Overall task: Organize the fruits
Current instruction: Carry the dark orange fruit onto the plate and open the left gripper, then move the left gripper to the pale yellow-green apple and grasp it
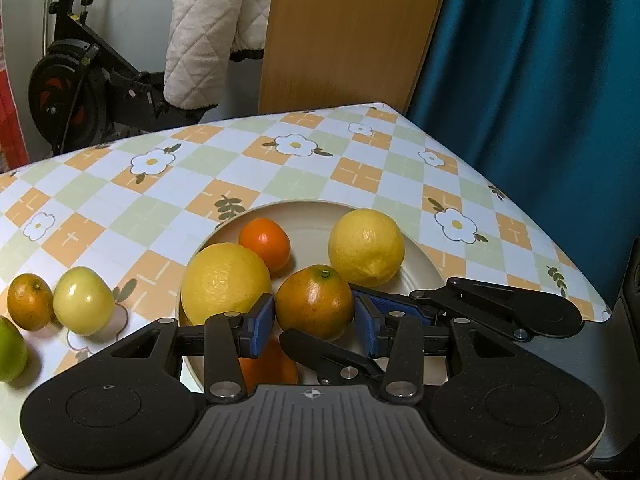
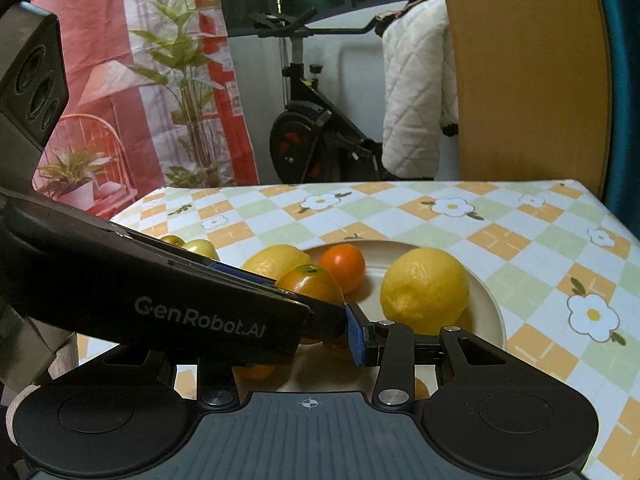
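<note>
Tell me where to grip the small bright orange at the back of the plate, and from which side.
Grip the small bright orange across its widest middle, coming from above and behind, over the plate's far rim. It is round, so only the midline seats the pads. The left lemon crowds its near-left side and the greenish orange sits in front, probably blocking a low frontal approach.

Both tongs (image 1: 314,316) are matte black with blue ribbed pads (image 1: 262,318), silver screws and a grey ridged base.
</note>
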Available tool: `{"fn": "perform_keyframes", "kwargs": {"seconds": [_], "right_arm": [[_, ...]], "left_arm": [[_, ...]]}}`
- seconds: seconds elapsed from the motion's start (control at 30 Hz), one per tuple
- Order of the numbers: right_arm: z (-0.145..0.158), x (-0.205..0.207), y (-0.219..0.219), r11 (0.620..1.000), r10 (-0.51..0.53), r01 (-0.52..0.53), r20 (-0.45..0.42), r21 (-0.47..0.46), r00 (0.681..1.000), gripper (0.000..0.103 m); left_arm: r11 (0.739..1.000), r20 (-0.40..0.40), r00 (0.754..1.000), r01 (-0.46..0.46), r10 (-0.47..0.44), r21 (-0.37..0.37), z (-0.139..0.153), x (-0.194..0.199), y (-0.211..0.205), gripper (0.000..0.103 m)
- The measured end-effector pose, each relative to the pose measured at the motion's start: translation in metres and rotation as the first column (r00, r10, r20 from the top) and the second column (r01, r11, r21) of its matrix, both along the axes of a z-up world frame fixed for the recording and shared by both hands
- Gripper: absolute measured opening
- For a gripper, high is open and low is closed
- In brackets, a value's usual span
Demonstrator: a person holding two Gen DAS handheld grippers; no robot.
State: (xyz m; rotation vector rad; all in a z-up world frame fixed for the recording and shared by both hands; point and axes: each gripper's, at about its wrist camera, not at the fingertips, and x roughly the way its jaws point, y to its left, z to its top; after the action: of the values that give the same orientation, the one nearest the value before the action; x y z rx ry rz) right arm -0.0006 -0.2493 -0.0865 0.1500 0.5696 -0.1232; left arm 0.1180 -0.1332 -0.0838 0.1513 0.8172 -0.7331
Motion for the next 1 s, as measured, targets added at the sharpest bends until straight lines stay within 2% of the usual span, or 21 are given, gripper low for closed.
{"fn": "perform_keyframes", "kwargs": {"seconds": [0.77,1.0], "right_arm": [[-0.0047,0.0017,0.0009,1.0,0.002,-0.002,-0.008,-0.002,1.0,0.037],[-0.0035,-0.0011,0.0015,1.0,-0.001,0.001,-0.009,-0.012,1.0,0.038]], "left_arm": [[1.0,-0.013,1.0,-0.008,0.008,0.002,-0.0022,-0.0001,0.0023,0.047],[1.0,0.0,1.0,-0.014,0.014,-0.01,0.0008,-0.0034,0.006,0.051]]}}
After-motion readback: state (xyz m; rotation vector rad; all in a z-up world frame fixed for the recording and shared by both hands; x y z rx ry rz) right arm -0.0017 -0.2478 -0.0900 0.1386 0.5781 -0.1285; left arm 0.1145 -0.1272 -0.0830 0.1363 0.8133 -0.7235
